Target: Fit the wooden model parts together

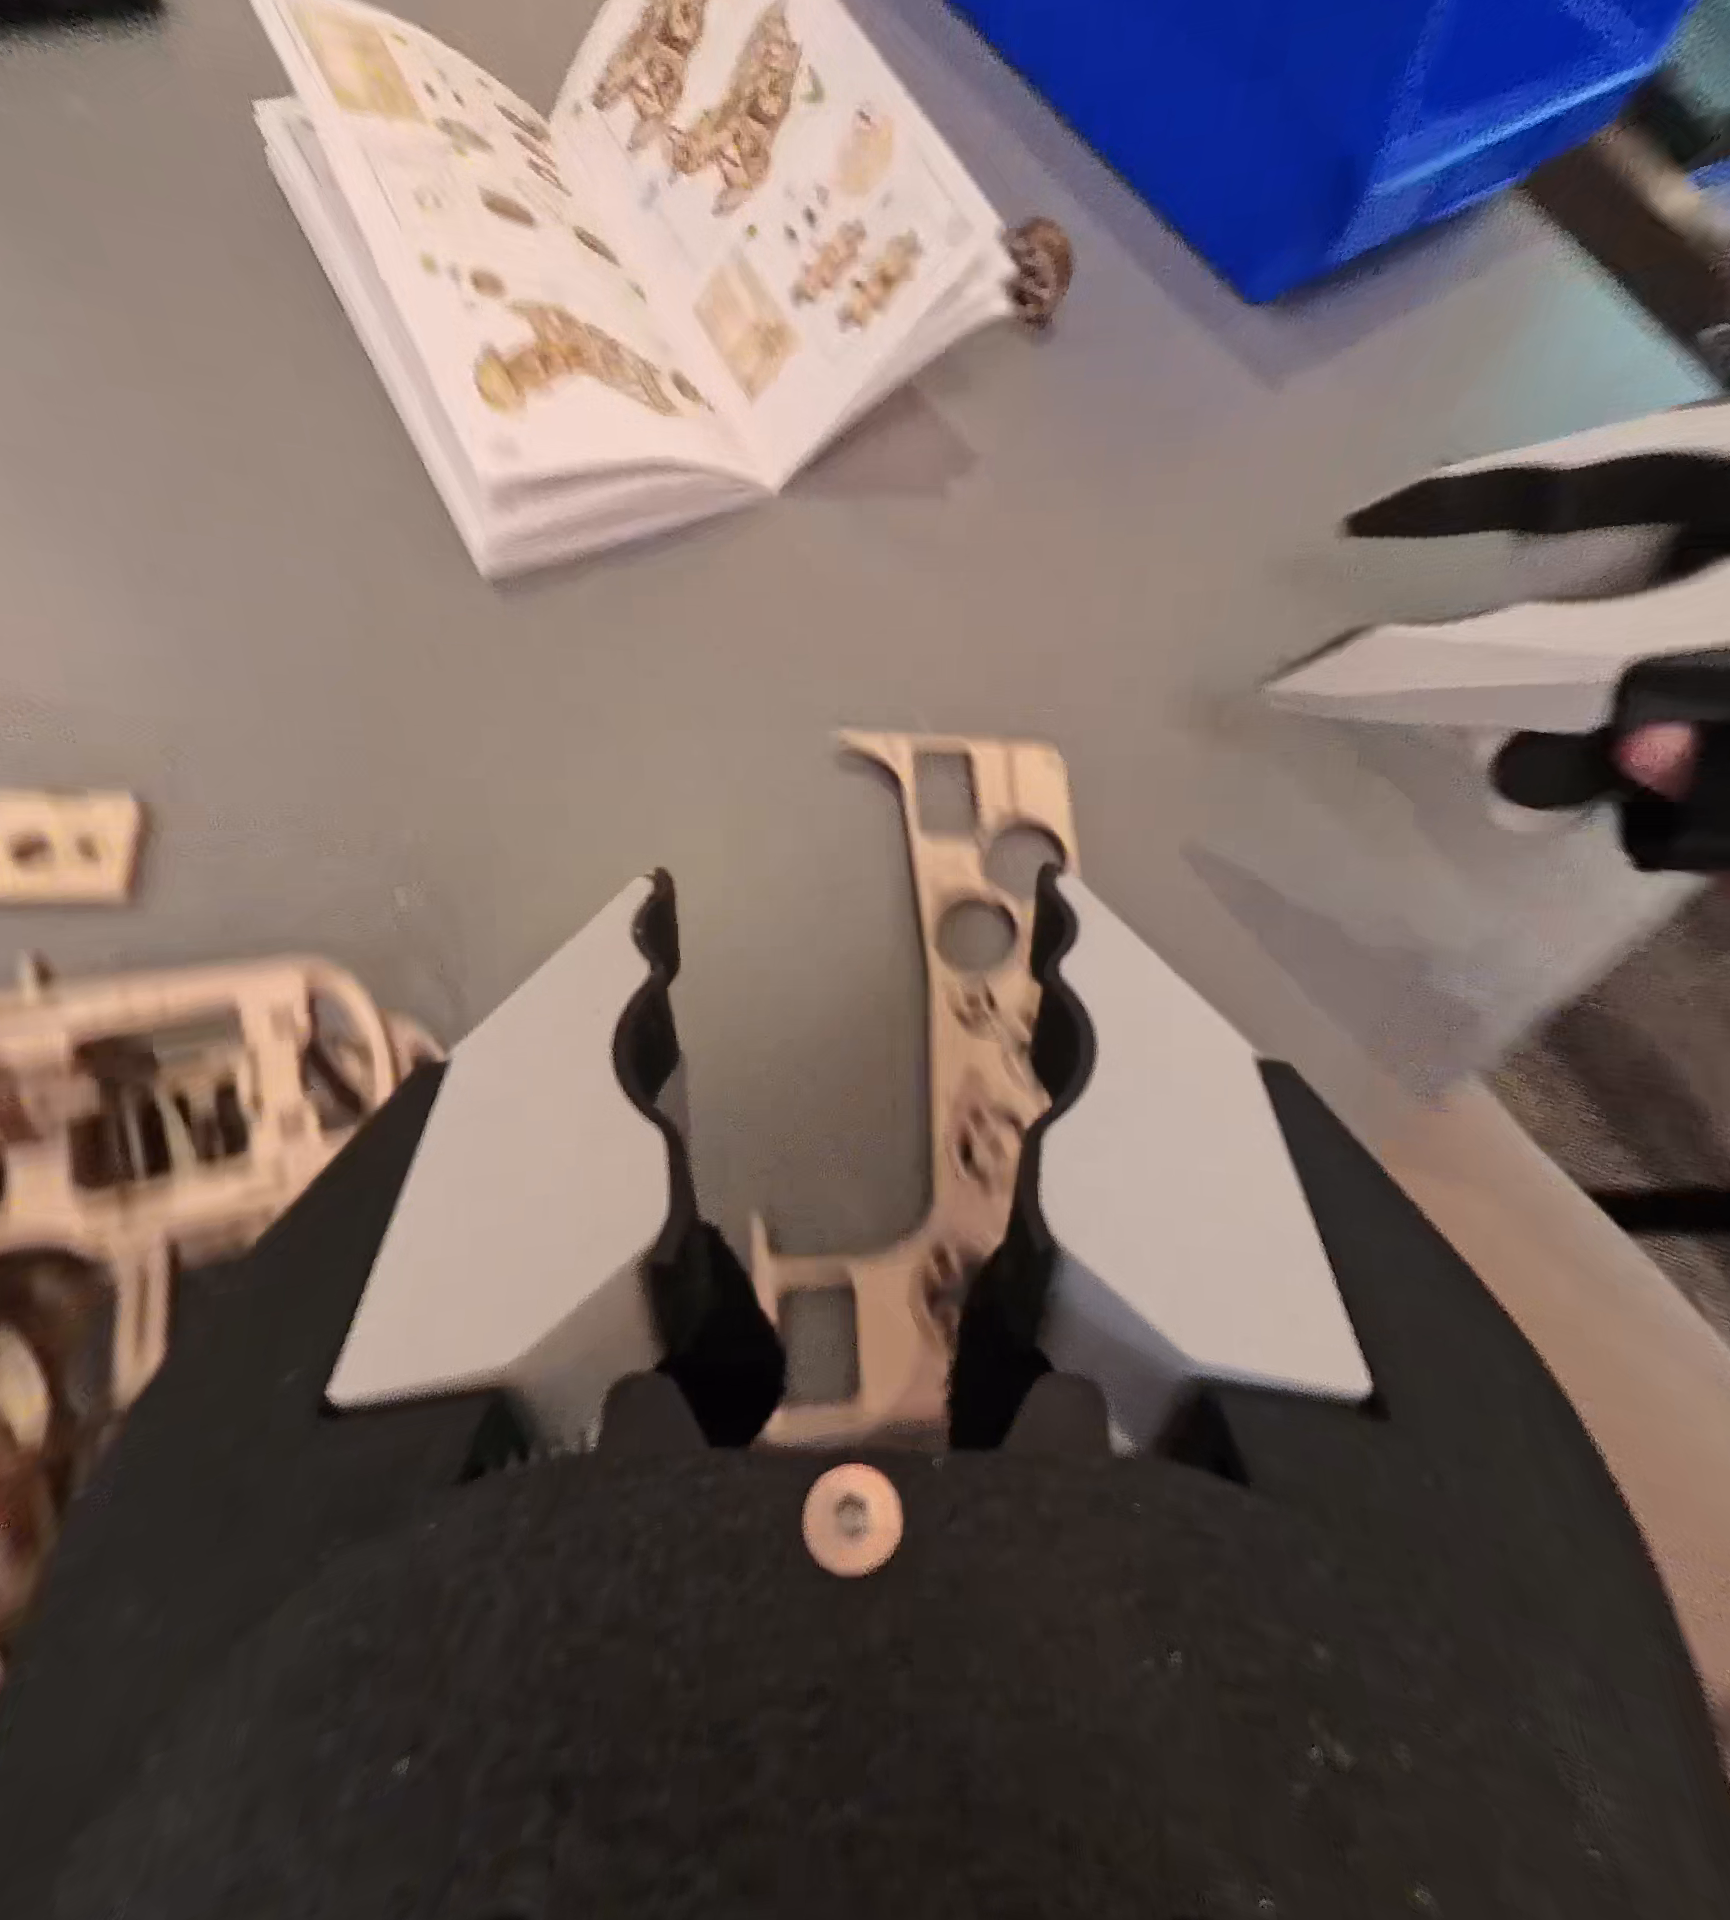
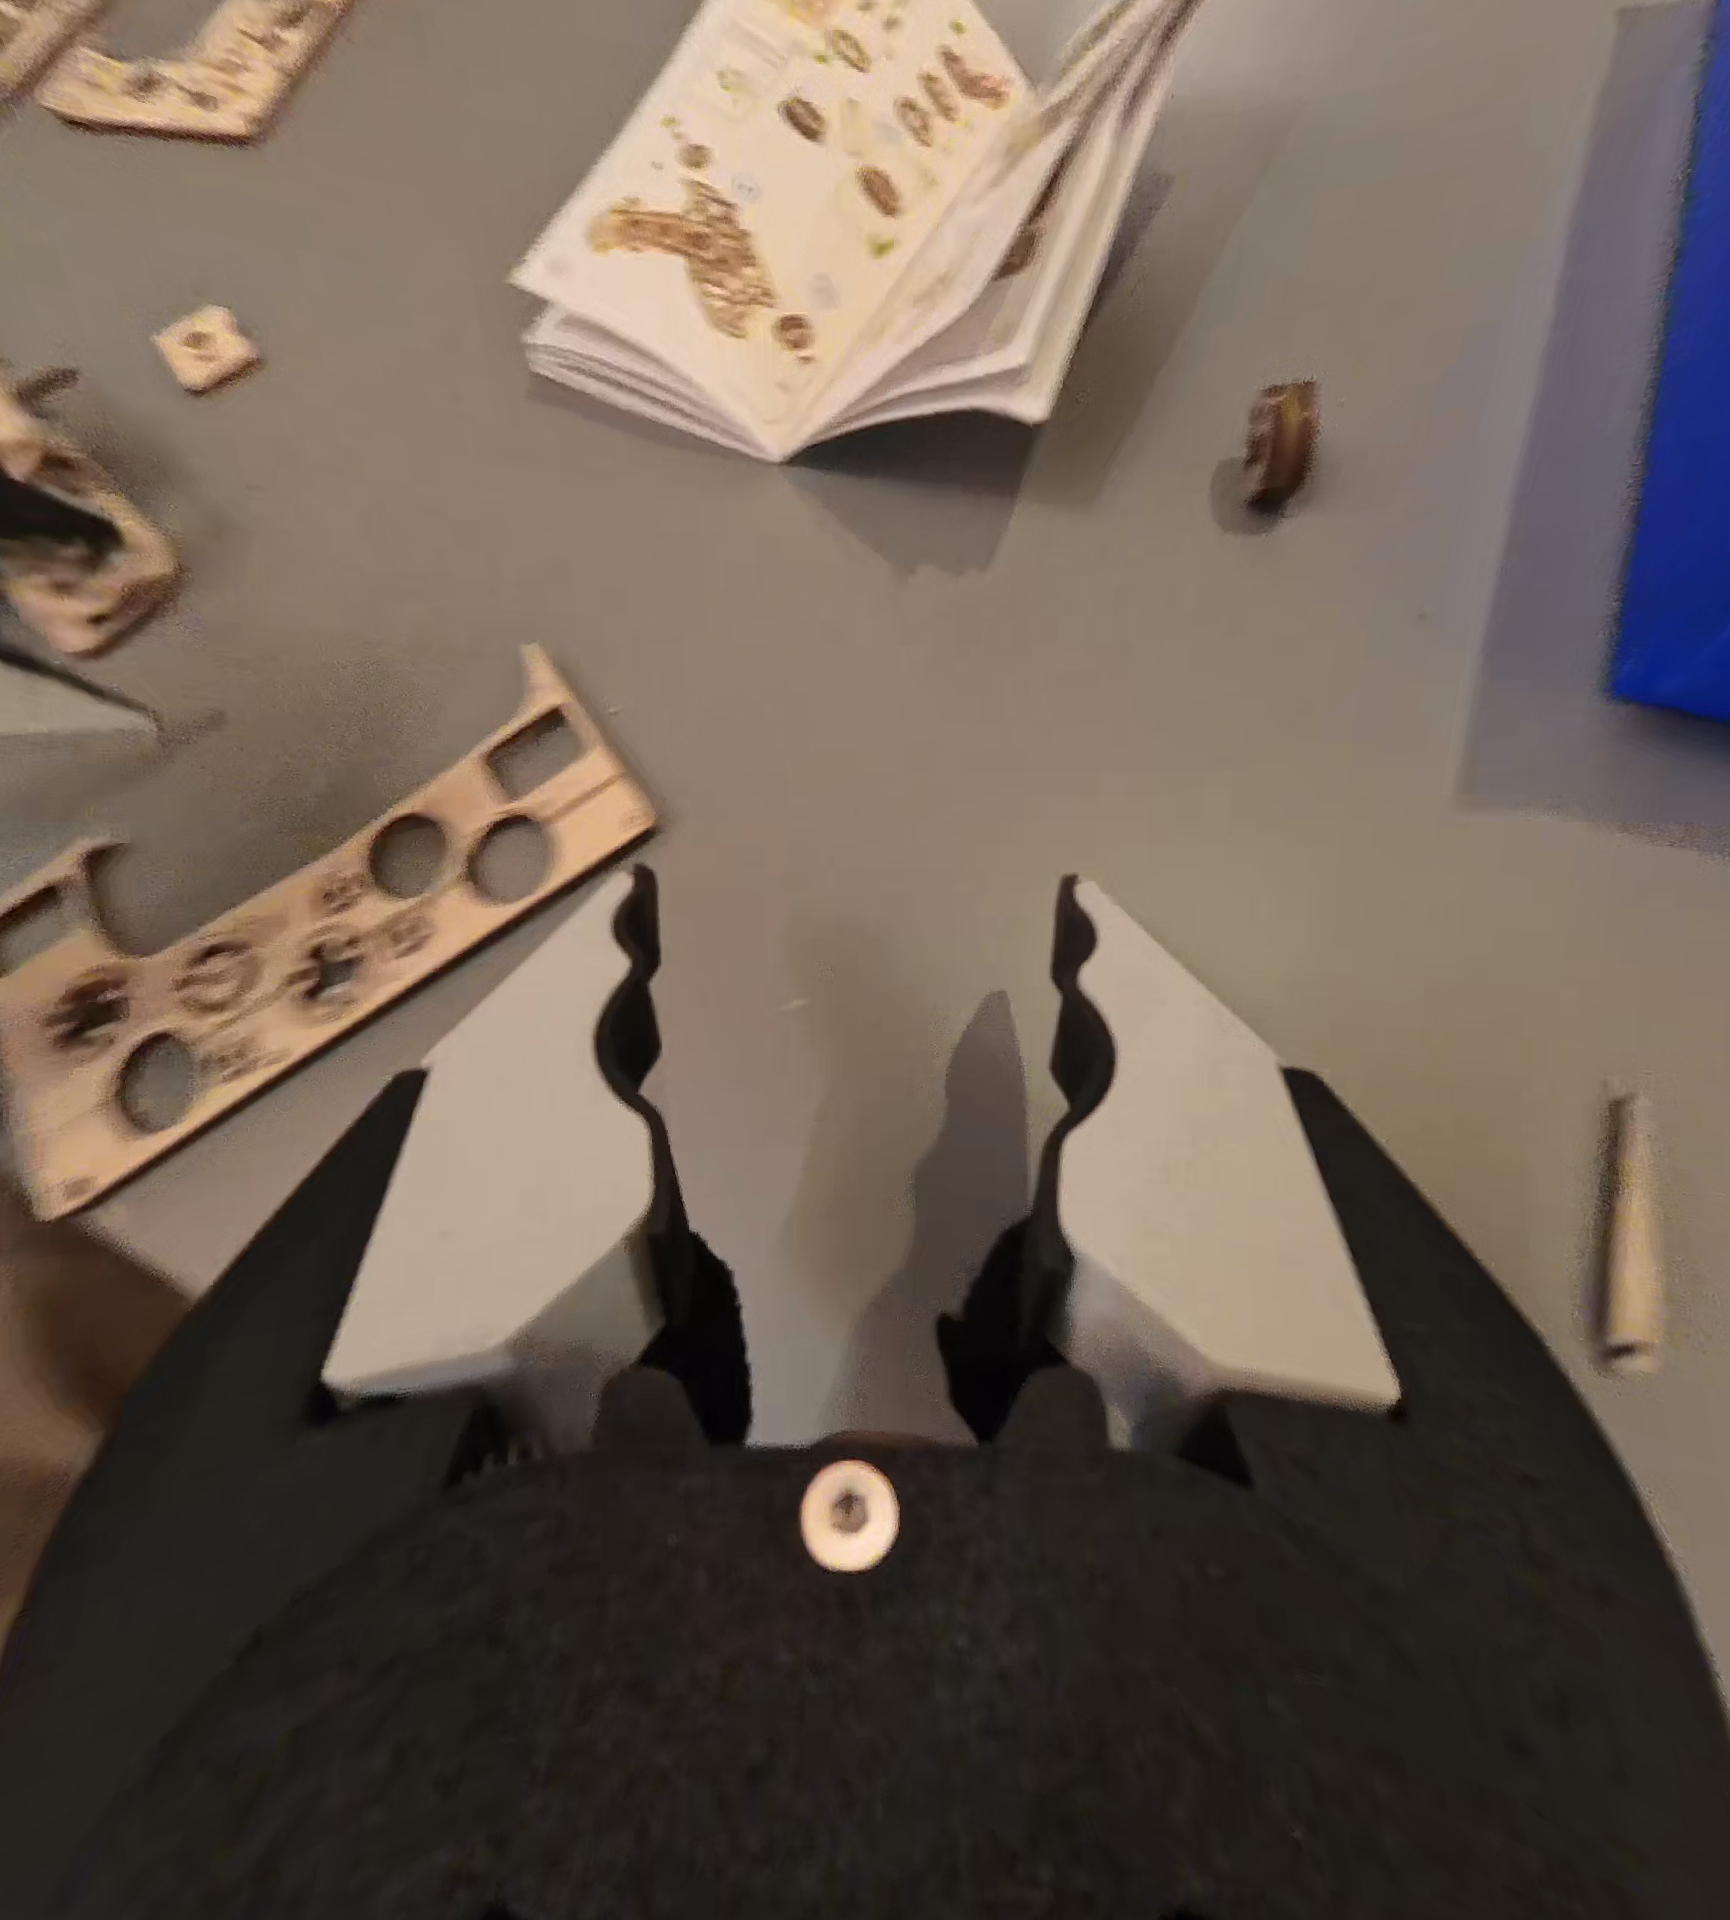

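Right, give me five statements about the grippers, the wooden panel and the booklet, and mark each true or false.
1. The left gripper holds nothing. True.
2. The flat wooden panel lies on the grey table. True.
3. The instruction booklet is closed. False: it lies open.
4. The right gripper is shut on the panel. False: its fingers are apart and empty.
5. The blue bin stands on the booklet. False: it stands beside it.

Matt wood, paper and plastic

The flat wooden panel [image 2: 310, 956] is pale, laser-cut ply with dark scorched edges. The booklet [image 2: 819, 239] is smooth white paper. The surface [image 2: 1152, 727] is matt grey; the bin [image 1: 1308, 125] is glossy blue plastic
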`<control>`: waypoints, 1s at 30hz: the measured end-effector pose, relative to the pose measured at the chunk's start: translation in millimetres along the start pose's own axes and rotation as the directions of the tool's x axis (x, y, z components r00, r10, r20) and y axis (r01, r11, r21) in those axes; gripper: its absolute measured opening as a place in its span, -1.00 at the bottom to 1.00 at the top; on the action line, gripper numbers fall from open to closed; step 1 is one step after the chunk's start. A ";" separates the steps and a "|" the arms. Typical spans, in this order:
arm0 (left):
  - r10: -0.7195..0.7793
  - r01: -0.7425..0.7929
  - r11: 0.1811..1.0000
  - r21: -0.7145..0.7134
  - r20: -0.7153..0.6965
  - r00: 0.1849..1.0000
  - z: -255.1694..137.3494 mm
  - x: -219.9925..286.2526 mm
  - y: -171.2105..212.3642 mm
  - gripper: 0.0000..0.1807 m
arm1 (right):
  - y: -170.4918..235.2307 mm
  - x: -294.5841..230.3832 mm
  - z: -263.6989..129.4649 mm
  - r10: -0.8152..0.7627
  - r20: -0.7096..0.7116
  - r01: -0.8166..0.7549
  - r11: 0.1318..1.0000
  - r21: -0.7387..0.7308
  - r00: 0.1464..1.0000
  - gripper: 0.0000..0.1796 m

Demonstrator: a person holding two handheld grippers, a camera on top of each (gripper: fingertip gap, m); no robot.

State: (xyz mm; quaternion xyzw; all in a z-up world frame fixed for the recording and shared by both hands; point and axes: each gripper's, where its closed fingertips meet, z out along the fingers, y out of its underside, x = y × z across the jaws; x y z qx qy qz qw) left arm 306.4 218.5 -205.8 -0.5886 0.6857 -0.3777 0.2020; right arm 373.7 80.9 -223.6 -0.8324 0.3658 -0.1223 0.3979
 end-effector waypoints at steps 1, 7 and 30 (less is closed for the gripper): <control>0.017 -0.017 1.000 0.000 0.061 0.998 16.7 -9.4 -13.2 -0.28 | -3.3 14.5 8.8 -0.013 -0.037 0.013 1.000 -0.007 0.999 -0.17; -0.020 0.033 0.998 -0.050 0.240 0.970 82.1 -48.2 -33.2 -0.23 | 0.6 57.0 41.7 0.101 -0.113 -0.104 0.994 -0.015 0.988 0.02; -0.126 0.137 0.991 0.000 0.389 0.913 104.9 -75.8 -26.5 -0.06 | 1.7 70.9 65.8 0.112 -0.256 -0.130 0.990 -0.055 0.960 0.70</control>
